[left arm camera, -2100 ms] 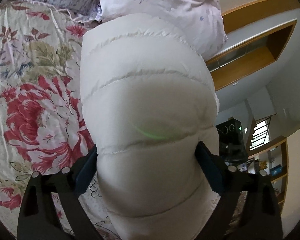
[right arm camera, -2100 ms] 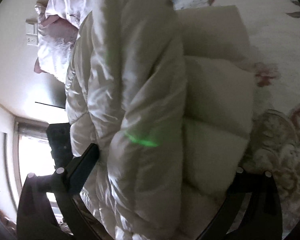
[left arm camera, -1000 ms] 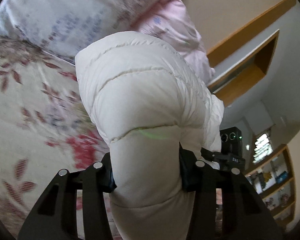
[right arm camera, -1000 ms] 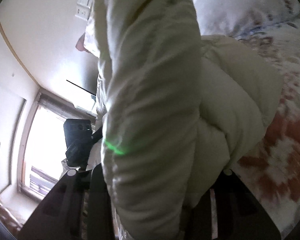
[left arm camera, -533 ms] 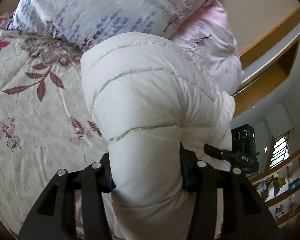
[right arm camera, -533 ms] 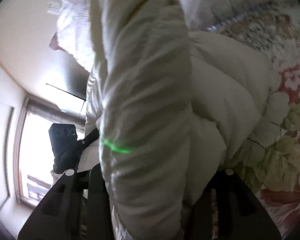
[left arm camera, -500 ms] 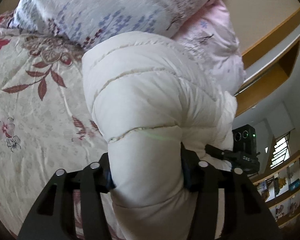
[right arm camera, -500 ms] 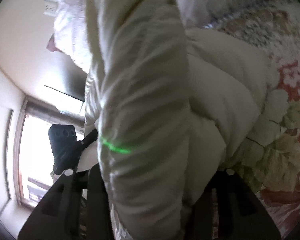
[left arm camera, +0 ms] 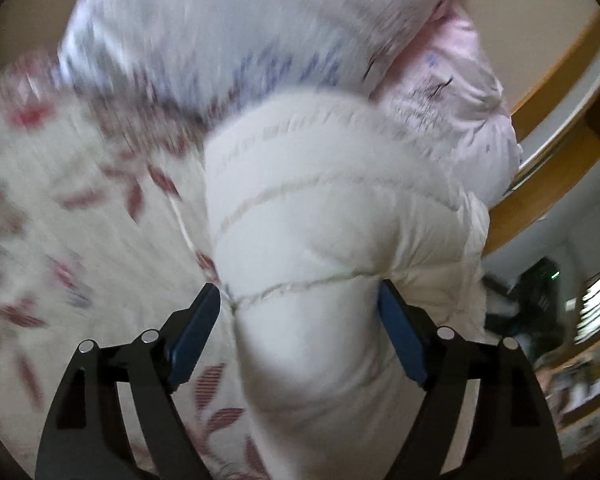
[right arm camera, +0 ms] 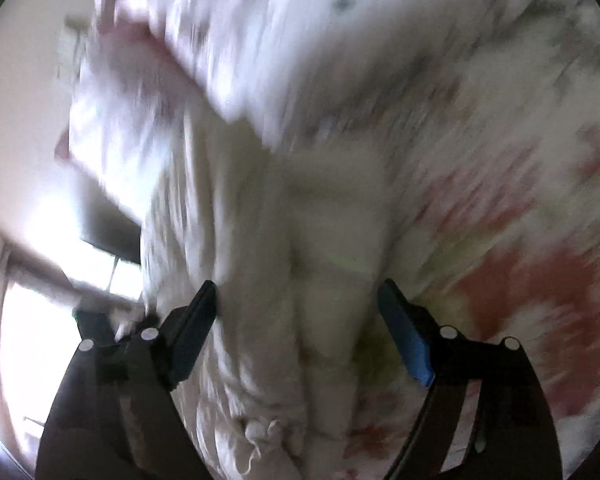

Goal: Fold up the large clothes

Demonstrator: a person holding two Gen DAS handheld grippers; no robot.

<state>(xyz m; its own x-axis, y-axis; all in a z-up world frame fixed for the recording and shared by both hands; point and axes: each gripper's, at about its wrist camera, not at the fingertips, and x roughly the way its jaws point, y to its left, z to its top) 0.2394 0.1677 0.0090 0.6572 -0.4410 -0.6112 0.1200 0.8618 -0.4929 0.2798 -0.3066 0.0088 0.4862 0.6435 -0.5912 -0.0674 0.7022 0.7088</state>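
Jacket lies between both spread hand-held grippers' fingers.

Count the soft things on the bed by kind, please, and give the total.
Jacket: 1, white and quilted
Pillows: 2, one white with blue print, one pink
Bedspread: 1, floral
Total: 4
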